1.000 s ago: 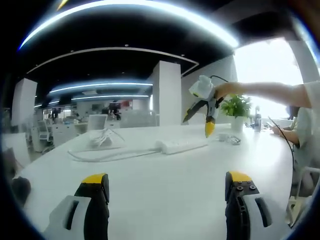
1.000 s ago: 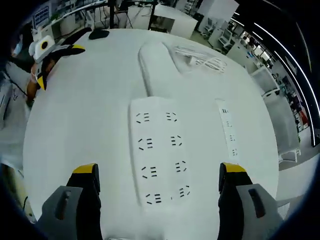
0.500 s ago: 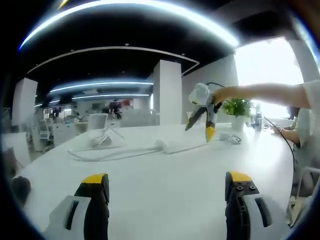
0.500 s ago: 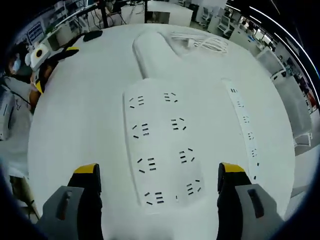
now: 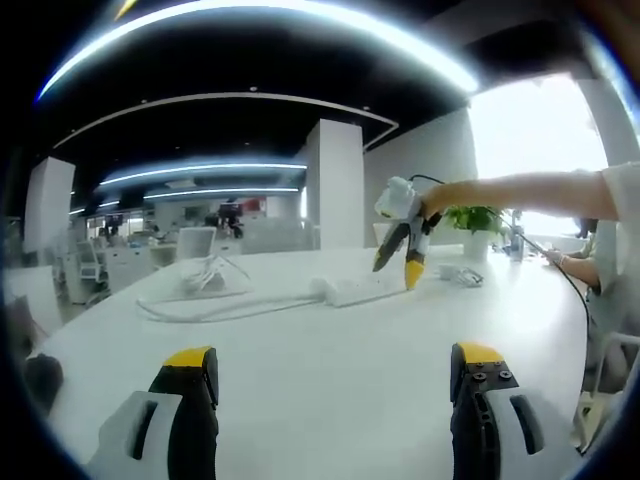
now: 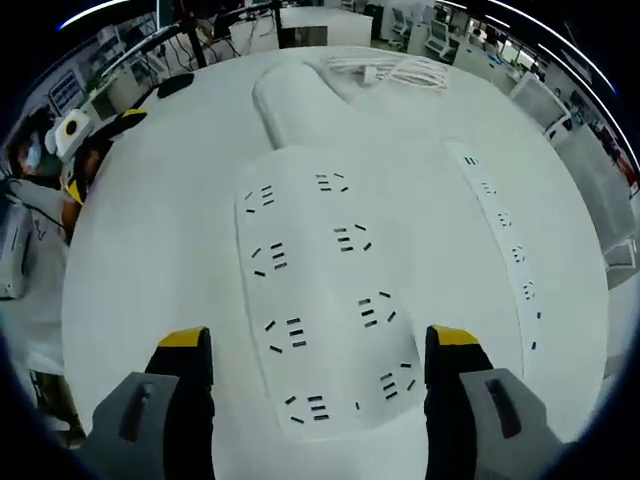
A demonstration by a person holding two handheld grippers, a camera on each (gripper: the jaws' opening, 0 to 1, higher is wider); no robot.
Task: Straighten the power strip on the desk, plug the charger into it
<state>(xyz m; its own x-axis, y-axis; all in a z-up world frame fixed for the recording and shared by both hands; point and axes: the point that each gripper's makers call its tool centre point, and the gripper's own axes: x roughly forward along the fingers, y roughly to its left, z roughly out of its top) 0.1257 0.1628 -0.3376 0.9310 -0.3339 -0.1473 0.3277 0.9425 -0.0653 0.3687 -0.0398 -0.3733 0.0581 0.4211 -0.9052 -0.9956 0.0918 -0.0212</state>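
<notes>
The white power strip (image 6: 320, 290) lies flat on the white table (image 6: 150, 250), with several sockets facing up and a narrow row of sockets along its right side (image 6: 505, 250). My right gripper (image 6: 315, 337) hovers just above it, open, one jaw to each side of the strip's near end. Seen from the left gripper view, the right gripper (image 5: 397, 270) points down at the strip (image 5: 360, 290). The strip's thick cable (image 6: 275, 100) runs away to a white cable bundle (image 6: 385, 68). My left gripper (image 5: 333, 355) is open and empty, low over the table.
A black mouse (image 6: 175, 85) lies near the table's far edge. A potted plant (image 5: 478, 215) and small white items (image 5: 455, 275) stand beyond the strip. The left gripper (image 6: 100, 150) sits at the table's left side, held by a person. Office desks and chairs surround the table.
My right gripper has come down closer to the power strip, which now looks larger between its jaws. The left gripper has stayed still.
</notes>
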